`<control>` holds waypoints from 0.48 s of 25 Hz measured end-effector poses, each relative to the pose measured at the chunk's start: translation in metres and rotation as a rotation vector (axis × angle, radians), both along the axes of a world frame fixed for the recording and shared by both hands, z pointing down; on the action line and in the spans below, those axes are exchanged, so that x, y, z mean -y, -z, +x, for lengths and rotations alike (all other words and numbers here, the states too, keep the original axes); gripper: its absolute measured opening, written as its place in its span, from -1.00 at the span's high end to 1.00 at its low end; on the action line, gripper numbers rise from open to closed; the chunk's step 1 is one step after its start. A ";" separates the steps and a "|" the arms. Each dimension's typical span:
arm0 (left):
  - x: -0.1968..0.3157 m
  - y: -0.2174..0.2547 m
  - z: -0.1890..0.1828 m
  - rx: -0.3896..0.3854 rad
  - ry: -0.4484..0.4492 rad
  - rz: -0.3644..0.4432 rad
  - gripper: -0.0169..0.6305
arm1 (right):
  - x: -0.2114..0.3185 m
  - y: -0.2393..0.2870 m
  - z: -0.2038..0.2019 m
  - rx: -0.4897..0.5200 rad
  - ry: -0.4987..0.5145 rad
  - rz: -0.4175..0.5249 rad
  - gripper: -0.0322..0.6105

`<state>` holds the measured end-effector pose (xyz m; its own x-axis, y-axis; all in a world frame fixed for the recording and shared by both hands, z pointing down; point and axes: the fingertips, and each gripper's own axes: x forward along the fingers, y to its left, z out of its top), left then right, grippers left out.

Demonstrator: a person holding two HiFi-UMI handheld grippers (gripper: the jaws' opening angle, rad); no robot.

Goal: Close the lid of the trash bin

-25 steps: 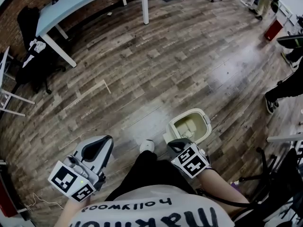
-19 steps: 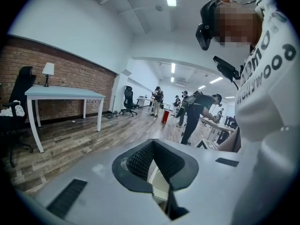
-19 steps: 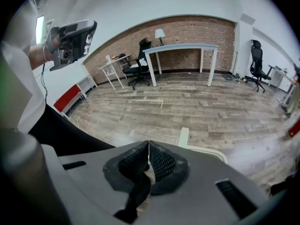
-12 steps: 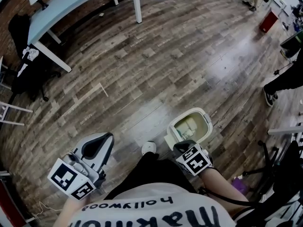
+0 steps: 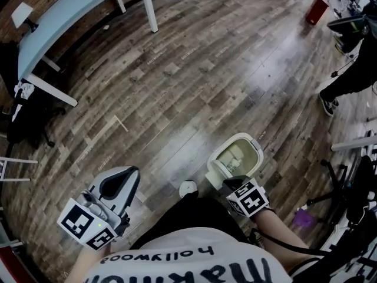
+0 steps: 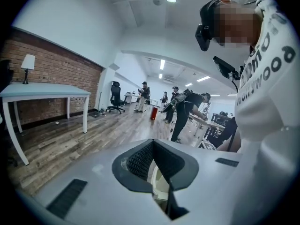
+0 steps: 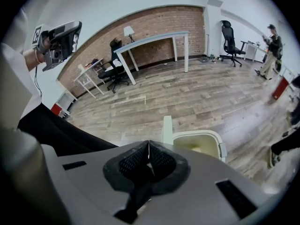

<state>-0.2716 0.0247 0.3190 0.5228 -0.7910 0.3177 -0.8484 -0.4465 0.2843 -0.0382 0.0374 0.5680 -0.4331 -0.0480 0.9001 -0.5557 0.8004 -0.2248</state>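
Note:
A cream trash bin stands open on the wood floor, with pale contents inside. Its lid is raised on edge at the bin's near-left side. My right gripper is shut and empty, just short of the bin's near rim, beside the lid. In the right gripper view the bin and its upright lid lie right past the closed jaws of the right gripper. My left gripper is held off to the left, away from the bin, jaws together on nothing; the left gripper faces across the room.
My shoe is on the floor left of the bin. A blue-topped table and a black chair stand far left. A person's leg, a chair base and a purple object crowd the right side.
The right gripper has shifted rightward, closer to the bin's near rim. The lid still stands up. The left gripper has barely moved.

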 end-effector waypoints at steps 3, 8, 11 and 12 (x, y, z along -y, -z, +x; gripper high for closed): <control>0.011 -0.002 -0.002 -0.015 -0.037 0.001 0.92 | 0.009 0.001 0.006 -0.028 -0.056 0.021 0.87; 0.021 -0.008 0.006 -0.042 -0.084 -0.003 0.92 | 0.014 0.002 0.017 -0.062 -0.124 0.049 0.87; 0.022 -0.014 0.015 -0.045 -0.112 -0.023 0.92 | 0.018 0.000 0.023 -0.073 -0.141 0.062 0.87; 0.023 -0.016 0.017 -0.047 -0.117 -0.032 0.92 | 0.020 -0.001 0.025 -0.075 -0.145 0.065 0.87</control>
<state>-0.2542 0.0019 0.3347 0.6256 -0.7138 0.3149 -0.7766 -0.5315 0.3381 -0.0132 0.0172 0.5689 -0.3494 -0.1641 0.9225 -0.6793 0.7225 -0.1288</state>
